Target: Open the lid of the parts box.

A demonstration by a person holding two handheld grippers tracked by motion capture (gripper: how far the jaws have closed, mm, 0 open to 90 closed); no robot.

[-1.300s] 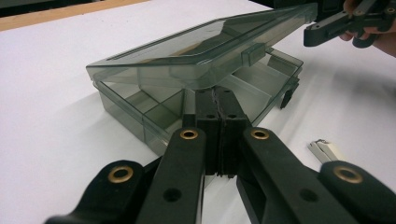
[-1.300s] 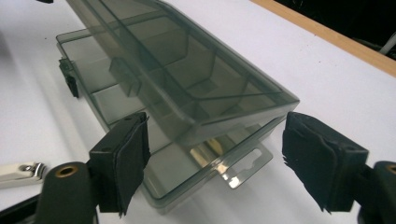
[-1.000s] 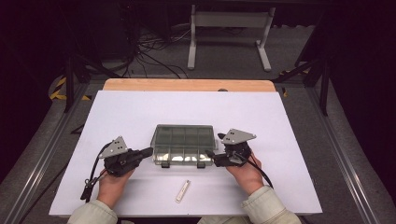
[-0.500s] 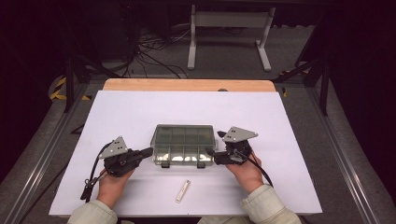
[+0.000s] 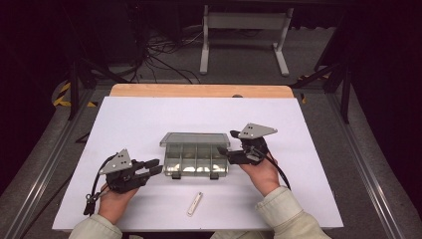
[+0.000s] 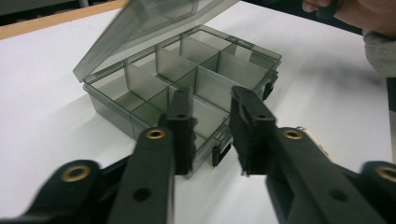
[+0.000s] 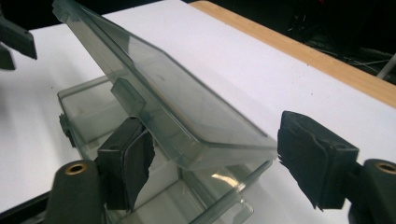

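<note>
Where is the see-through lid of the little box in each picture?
High view: the lid sits mid-table, raised above the box.
Left gripper view: lid at top, tilted up.
Right gripper view: lid slants across the middle, over the left jaw.
Shared landmark: the box's dividers.

A compartment box (image 5: 195, 159) is sitting mid-table (image 5: 139, 119), its lid (image 5: 195, 139) tilting up over it. The left gripper (image 5: 149, 168) is lying just left of the box, the right gripper (image 5: 225, 152) at its right end. A small tube (image 5: 195, 203) is lying in front of the box.
</note>
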